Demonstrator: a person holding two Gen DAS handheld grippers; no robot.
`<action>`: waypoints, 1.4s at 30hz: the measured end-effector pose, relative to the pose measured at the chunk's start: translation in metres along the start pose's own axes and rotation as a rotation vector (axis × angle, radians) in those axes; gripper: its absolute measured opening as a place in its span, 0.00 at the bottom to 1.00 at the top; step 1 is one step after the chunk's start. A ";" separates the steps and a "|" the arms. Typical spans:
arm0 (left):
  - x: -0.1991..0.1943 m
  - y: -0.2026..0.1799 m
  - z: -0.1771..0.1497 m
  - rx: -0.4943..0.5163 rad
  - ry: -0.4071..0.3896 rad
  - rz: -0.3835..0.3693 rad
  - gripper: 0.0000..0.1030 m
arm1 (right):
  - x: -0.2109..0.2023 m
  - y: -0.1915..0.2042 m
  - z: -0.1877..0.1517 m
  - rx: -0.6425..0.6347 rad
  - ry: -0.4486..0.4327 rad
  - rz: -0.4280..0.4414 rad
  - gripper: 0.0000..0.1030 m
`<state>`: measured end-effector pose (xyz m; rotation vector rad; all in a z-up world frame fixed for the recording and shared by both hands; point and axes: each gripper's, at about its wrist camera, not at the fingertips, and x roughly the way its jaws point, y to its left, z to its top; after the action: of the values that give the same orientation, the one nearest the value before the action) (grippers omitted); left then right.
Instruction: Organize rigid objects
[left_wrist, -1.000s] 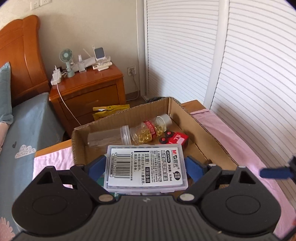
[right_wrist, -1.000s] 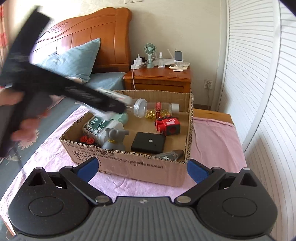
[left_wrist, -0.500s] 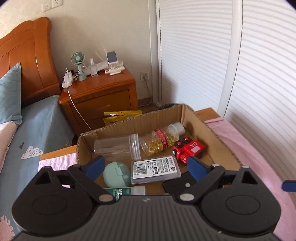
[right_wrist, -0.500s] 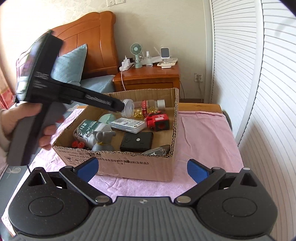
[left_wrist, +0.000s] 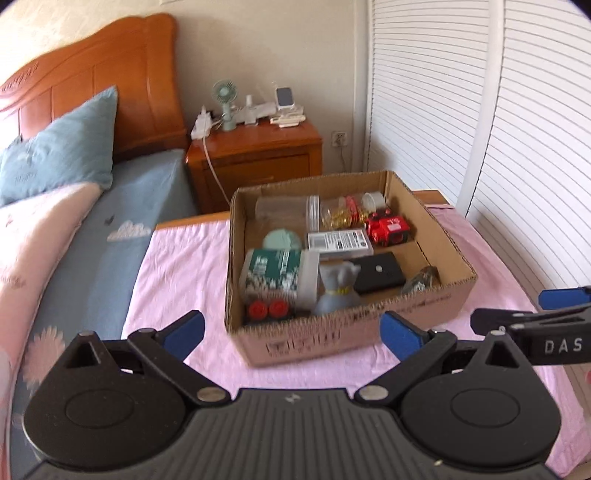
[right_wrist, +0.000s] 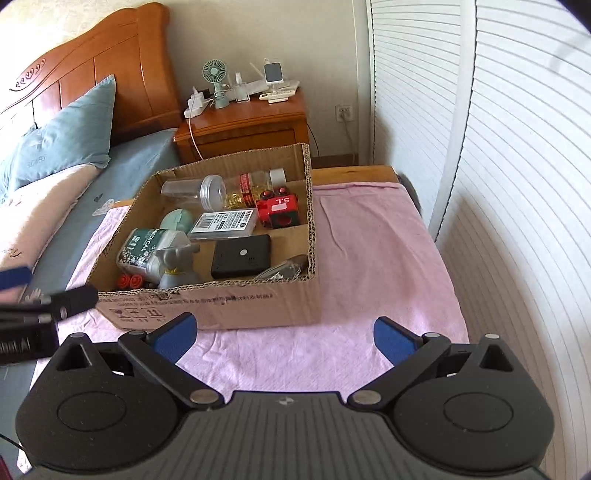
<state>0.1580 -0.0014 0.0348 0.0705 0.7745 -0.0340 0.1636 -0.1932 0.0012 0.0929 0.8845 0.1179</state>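
The cardboard box sits mid-frame on the pink cloth, evidently the collecting point, since every loose item lies inside it. The flat labelled case rests at the box's centre, beside the red toy car. Left gripper, lower frame, has just been opening and holds nothing. Right gripper likewise stands spread and empty.

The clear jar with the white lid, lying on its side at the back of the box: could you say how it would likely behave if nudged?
The clear jar is round and lies on its side, so it would probably roll. It looks empty, so likely light and easily shifted. The cardboard box wall behind it should stop it soon.
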 end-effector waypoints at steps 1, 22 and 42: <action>-0.003 0.000 -0.003 -0.006 0.005 0.007 0.98 | -0.002 0.002 -0.002 -0.004 0.000 -0.007 1.00; -0.020 -0.001 -0.022 -0.042 0.021 -0.003 0.98 | -0.014 0.016 -0.014 -0.036 0.003 -0.053 1.00; -0.020 -0.001 -0.021 -0.054 0.028 0.006 0.98 | -0.015 0.019 -0.015 -0.048 -0.001 -0.057 1.00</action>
<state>0.1287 -0.0003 0.0340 0.0216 0.8024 -0.0064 0.1409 -0.1764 0.0058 0.0234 0.8825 0.0861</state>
